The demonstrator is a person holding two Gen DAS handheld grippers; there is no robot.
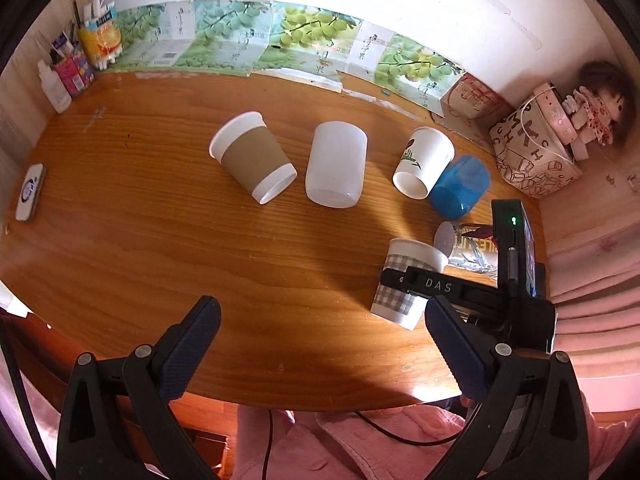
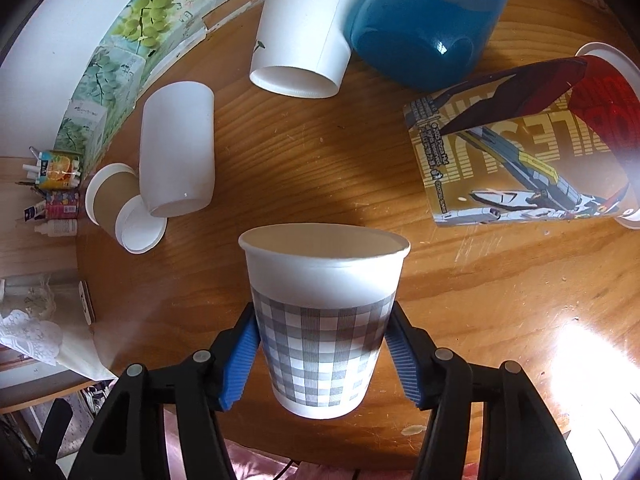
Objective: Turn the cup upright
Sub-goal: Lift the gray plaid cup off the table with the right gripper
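In the left wrist view, the left gripper (image 1: 322,342) hangs released over the worktop (image 1: 160,240), the checked cup (image 1: 404,280) off to its right. In the right wrist view, the right gripper (image 2: 324,354) clasps that cup (image 2: 322,320) between its jaws.

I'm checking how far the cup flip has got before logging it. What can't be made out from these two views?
- Whether the checked cup touches the table: right wrist view, its own base hides it; left wrist view, the right tongs cross it.
- The red cup: a booklet and glare cover it.
- The brown-sleeved cup: partly behind the frosted cup.
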